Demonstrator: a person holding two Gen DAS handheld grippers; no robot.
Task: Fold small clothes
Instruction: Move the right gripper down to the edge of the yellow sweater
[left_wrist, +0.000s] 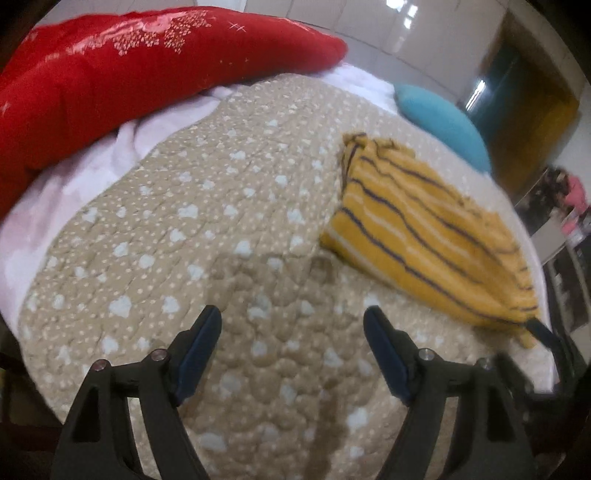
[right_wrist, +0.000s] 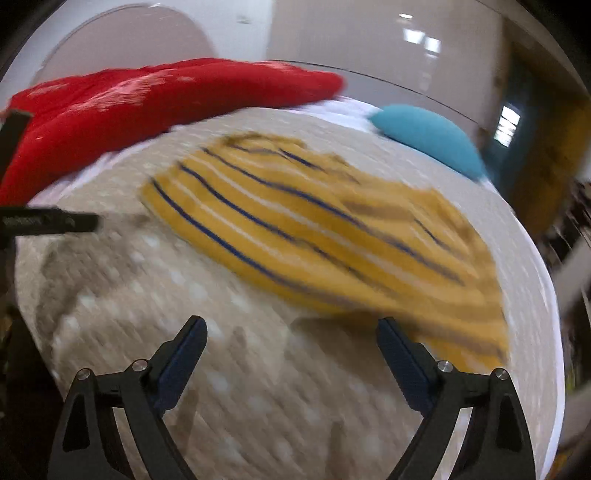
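— Beige quilt (left_wrist: 184, 229) with pale dots fills most of both views, spread over a white sheet (left_wrist: 74, 177). What lies on it?

— One small garment (left_wrist: 424, 240), yellow with dark blue and white stripes. In the left wrist view it sits at the right of the frame, flat on the quilt and bunched at its upper end. In the right wrist view the garment (right_wrist: 325, 236) runs from the centre towards the lower right, blurred.

— And the tongs?

— Left gripper (left_wrist: 293, 325) at the bottom of its frame, jaws wide, nothing between them, only quilt beyond. Right gripper (right_wrist: 291, 332) likewise wide and holding nothing; its right finger overlaps the garment's near edge in the frame, but I cannot tell whether it touches.

— Anything else on the bed?

— A red blanket (left_wrist: 129, 81) with a light pattern across the upper left, and a teal pillow (left_wrist: 443, 122) at the upper right, just past the garment. The right wrist view also shows a dark gripper part at the left edge, beside the quilt.

— Background?

— White wall up top, a dark doorway at the far right.
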